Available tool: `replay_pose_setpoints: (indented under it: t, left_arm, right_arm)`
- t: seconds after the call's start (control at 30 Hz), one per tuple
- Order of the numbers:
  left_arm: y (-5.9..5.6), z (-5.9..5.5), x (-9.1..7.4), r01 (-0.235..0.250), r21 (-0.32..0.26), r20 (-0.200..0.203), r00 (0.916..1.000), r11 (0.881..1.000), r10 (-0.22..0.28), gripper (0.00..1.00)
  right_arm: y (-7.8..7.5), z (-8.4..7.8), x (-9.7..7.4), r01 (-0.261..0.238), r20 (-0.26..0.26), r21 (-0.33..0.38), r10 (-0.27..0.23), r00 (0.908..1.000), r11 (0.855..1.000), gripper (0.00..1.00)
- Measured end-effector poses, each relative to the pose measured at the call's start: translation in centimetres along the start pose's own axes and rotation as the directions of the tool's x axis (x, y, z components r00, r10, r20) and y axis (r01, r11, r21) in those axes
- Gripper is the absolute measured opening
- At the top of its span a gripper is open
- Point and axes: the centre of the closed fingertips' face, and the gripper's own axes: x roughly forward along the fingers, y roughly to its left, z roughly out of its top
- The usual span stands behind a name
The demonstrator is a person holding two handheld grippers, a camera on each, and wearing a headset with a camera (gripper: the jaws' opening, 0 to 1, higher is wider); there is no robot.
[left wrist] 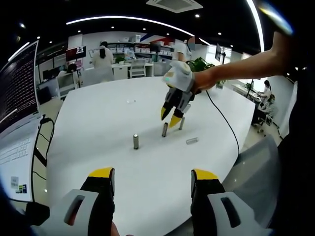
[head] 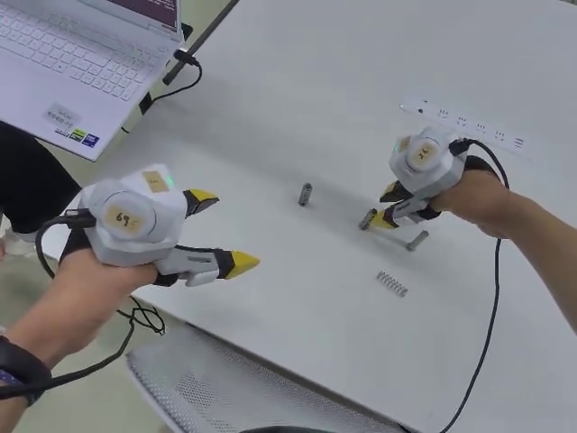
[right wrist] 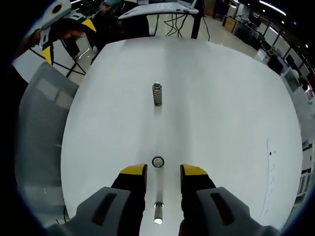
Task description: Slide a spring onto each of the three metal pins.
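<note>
Three short metal pins stand in a row on the white table [head: 297, 99]. The far pin [head: 306, 194] [right wrist: 157, 93] looks wrapped in spring coils. The middle pin [head: 367, 219] [right wrist: 158, 162] is dark and stands just ahead of my right gripper's tips. The near pin [head: 416, 240] [right wrist: 158, 212] is bare and shiny, low between the jaws. My right gripper [head: 386, 207] [right wrist: 157, 172] is open and holds nothing. A loose spring [head: 391, 283] [left wrist: 192, 141] lies flat by the pins. My left gripper [head: 224, 230] [left wrist: 153, 176] hangs open over the table's near left edge, away from the pins.
An open laptop [head: 81, 63] sits at the far left with a black cable [head: 185, 59] beside it. A white power strip [head: 469, 122] lies at the far right. A grey mesh chair [head: 225, 388] stands below the table's near edge.
</note>
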Motion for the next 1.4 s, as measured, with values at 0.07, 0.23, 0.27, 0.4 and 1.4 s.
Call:
replay_pose_setpoints:
  t: [0.07, 0.23, 0.27, 0.4, 1.4]
  left_arm:
    - [0.0, 0.1, 0.0, 0.002, 0.004, 0.000, 1.0000, 1.000, -0.002, 0.58]
    - [0.1, 0.7, -0.2, -0.002, 0.007, 0.008, 1.0000, 1.000, 0.002, 0.58]
    - [0.2, 0.9, -0.3, -0.007, 0.004, 0.012, 0.9999, 1.000, 0.007, 0.58]
    - [0.2, 1.2, -0.4, -0.012, 0.011, 0.017, 0.9998, 1.000, 0.011, 0.58]
    - [-1.7, 3.3, 2.4, 0.073, 0.068, 0.032, 0.9966, 0.995, -0.076, 0.58]
  right_arm:
    - [0.0, 0.1, -0.3, 0.008, 0.018, 0.014, -0.008, 0.9998, 1.000, 0.25]
    - [0.0, 0.0, -1.1, 0.049, 0.050, 0.063, -0.052, 0.9974, 0.997, 0.25]
    - [0.0, 0.0, -1.2, 0.052, 0.058, 0.073, -0.056, 0.9967, 0.996, 0.25]
    - [0.3, -0.2, -2.2, 0.083, 0.075, 0.097, -0.091, 0.9930, 0.992, 0.25]
    - [1.1, -2.2, -11.6, 0.243, 0.300, 0.381, -0.368, 0.8802, 0.892, 0.37]
